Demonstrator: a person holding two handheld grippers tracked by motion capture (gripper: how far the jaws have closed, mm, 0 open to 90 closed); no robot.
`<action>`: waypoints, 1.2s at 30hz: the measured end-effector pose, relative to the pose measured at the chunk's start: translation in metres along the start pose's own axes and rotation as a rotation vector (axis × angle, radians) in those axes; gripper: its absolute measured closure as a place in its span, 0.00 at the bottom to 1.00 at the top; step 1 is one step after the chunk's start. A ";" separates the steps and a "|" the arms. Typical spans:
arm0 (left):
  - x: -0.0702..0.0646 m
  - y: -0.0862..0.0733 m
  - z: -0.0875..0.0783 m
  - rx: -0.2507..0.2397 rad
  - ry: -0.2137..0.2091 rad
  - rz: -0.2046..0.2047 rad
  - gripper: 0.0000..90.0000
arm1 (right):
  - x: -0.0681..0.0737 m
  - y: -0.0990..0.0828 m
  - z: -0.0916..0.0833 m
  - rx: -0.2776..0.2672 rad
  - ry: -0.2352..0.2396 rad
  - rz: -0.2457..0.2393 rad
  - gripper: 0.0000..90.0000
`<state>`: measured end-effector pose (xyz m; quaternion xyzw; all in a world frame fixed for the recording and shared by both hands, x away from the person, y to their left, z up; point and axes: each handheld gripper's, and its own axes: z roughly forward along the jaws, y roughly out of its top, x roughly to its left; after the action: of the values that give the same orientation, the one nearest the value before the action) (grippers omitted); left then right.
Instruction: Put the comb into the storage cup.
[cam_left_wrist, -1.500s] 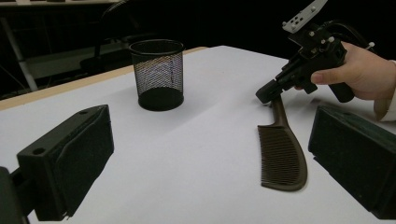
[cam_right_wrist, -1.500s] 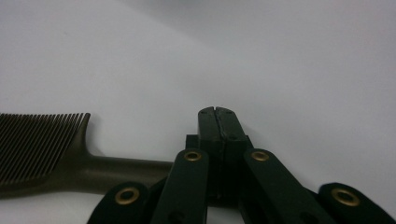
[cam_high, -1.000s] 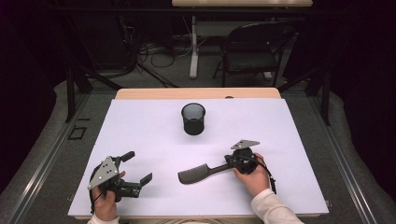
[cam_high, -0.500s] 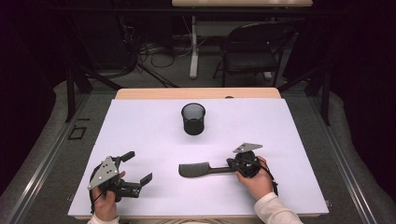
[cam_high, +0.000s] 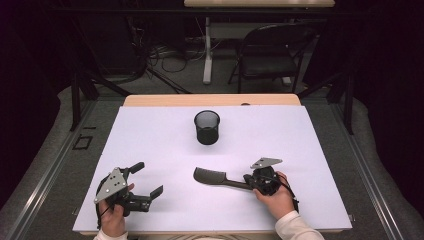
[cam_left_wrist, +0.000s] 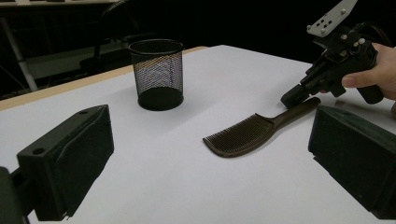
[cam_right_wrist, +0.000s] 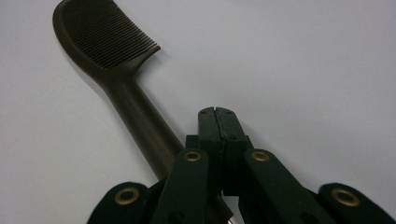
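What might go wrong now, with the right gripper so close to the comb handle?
1. The right gripper has its fingers shut beside the dark brown plastic comb, not around the handle, so it may only push the comb across the white table.
2. A push toward the black mesh cup could perhaps knock it.
3. The left gripper stands open, apart from the comb, and cannot steady it.

Lab: dark curtains (cam_high: 45, 45), floor cables (cam_high: 165, 52), white table (cam_high: 150, 135).
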<state>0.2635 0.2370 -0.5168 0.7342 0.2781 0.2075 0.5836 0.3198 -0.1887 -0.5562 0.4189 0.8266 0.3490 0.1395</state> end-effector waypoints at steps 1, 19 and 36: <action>0.000 0.000 0.000 0.000 0.000 0.000 0.01 | 0.001 0.000 -0.001 0.002 0.002 -0.001 1.00; 0.000 0.000 0.000 0.001 -0.002 0.003 0.01 | 0.011 -0.004 -0.004 0.005 0.032 -0.019 1.00; 0.000 0.000 0.000 0.004 -0.004 0.004 0.01 | 0.010 -0.001 -0.007 -0.034 0.031 -0.004 0.98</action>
<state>0.2638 0.2367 -0.5168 0.7364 0.2759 0.2065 0.5822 0.3093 -0.1849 -0.5510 0.4094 0.8234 0.3691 0.1347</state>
